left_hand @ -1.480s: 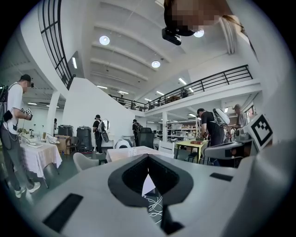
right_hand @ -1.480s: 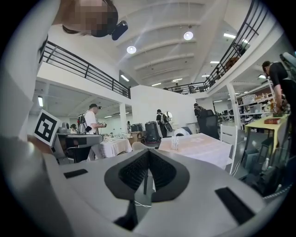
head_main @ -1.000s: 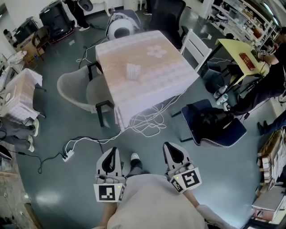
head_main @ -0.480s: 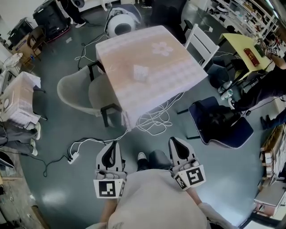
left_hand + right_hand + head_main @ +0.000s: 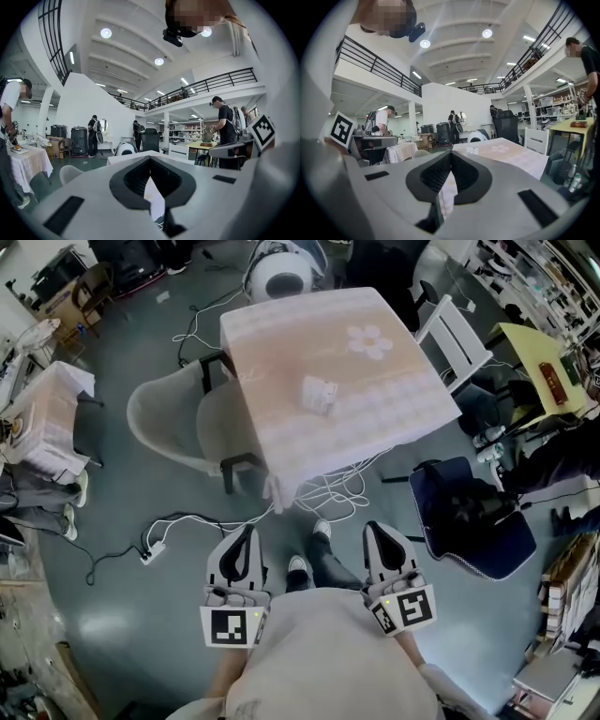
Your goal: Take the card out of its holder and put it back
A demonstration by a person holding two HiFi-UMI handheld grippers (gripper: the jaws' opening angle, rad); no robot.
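Observation:
The card holder (image 5: 320,395), a small pale box-like thing whose card I cannot make out, lies near the middle of the table (image 5: 281,334) with its pink patterned cloth. In the right gripper view the card holder (image 5: 472,151) shows as a small white shape on the far table (image 5: 511,157). My left gripper (image 5: 246,538) and right gripper (image 5: 377,532) are held close to the person's chest, well short of the table. Both are shut with nothing in them. The left gripper (image 5: 150,158) and right gripper (image 5: 451,153) point towards the table, tips touching.
A grey shell chair (image 5: 178,423) stands at the table's left side, a white chair (image 5: 455,334) at its right. Cables (image 5: 323,498) and a power strip (image 5: 148,554) lie on the floor before the table. A dark blue chair (image 5: 473,521) stands to the right. People stand farther back.
The table and card holder have shifted right and nearer in the head view as the person walks forward. Both grippers stay shut in the same carried position.

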